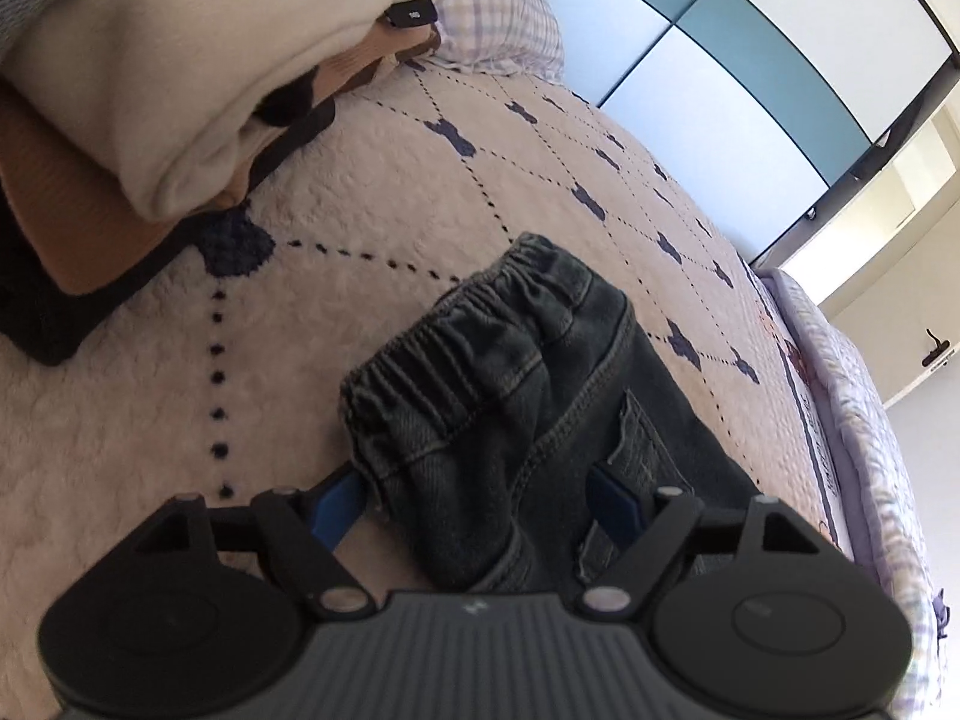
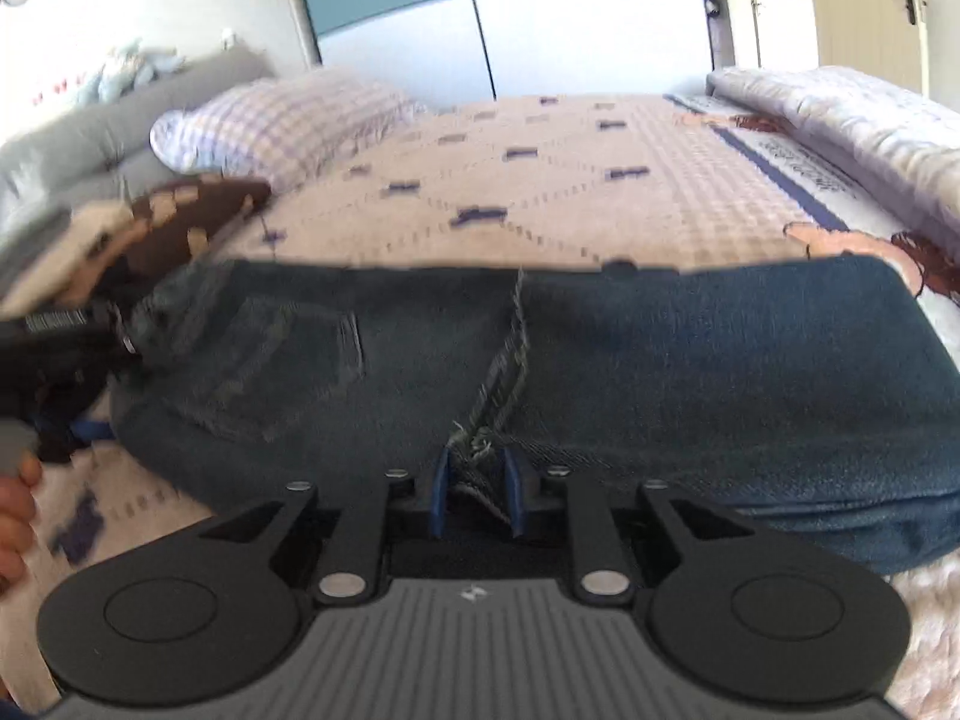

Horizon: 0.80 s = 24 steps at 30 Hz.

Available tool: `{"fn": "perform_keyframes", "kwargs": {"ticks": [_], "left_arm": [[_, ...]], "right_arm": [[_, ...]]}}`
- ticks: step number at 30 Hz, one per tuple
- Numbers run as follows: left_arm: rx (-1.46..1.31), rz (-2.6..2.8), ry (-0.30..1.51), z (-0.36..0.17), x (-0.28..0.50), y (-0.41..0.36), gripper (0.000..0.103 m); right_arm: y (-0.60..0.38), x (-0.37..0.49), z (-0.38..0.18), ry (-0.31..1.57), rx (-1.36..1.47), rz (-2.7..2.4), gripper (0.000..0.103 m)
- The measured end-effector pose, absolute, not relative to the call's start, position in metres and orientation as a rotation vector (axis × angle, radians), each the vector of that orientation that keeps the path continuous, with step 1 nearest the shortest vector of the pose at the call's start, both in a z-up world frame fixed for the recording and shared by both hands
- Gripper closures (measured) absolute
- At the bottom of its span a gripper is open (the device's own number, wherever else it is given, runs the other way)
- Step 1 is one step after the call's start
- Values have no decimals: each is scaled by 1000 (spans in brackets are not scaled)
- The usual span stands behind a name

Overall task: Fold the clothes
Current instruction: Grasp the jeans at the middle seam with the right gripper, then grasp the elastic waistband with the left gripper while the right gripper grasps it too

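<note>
Jeans [image 2: 600, 360] lengthwise across bed, waistband toward left tool [image 1: 480, 498], spread around it, right tool [image 2: 477, 492] pinching frayed hem

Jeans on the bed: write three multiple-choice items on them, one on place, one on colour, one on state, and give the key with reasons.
1. Where do the jeans lie?
A. on the quilted bedspread
B. on the checked pillow
C. on the floor

2. What colour are the jeans?
A. cream
B. dark blue-grey
C. red

3. How does the right hand-held gripper stand?
A. wide open, clear of the cloth
B. out of view
C. pinched on the jeans' frayed edge

Key: 1 A, the denim rests on the dotted bedspread; 2 B, both views show dark washed denim; 3 C, its blue pads sit close with frayed threads between them, while the left hand-held gripper stands wide about the waistband.
</note>
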<state>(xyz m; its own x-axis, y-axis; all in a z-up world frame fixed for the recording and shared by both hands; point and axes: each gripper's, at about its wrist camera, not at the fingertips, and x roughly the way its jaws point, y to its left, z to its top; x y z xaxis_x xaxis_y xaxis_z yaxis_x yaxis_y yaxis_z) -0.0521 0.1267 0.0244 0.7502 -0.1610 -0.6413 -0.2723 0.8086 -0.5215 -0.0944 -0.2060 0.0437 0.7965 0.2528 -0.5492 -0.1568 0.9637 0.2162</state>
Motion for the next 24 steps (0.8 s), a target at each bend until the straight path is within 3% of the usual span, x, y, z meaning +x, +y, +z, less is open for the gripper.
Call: {"fn": "perform_keyframes", "kwargs": {"ticks": [1, 5, 14, 17, 21, 24], "left_arm": [[-637, 67, 730, 24, -51, 126, 22], [-627, 70, 729, 24, -48, 125, 22], [-596, 107, 721, 23, -37, 114, 21], [-590, 127, 717, 23, -37, 114, 31], [-578, 155, 701, 30, -37, 109, 48], [-548, 165, 674, 43, -37, 99, 60]], "right_arm": [[-202, -95, 48, 593, 170, 242, 103], [-173, -84, 40, 652, 28, 214, 102], [-221, -98, 52, 599, 236, 148, 84], [-223, -89, 29, 688, 222, 126, 84], [-217, -90, 23, 665, 139, 142, 84], [-237, -91, 22, 668, 286, 165, 84]]}}
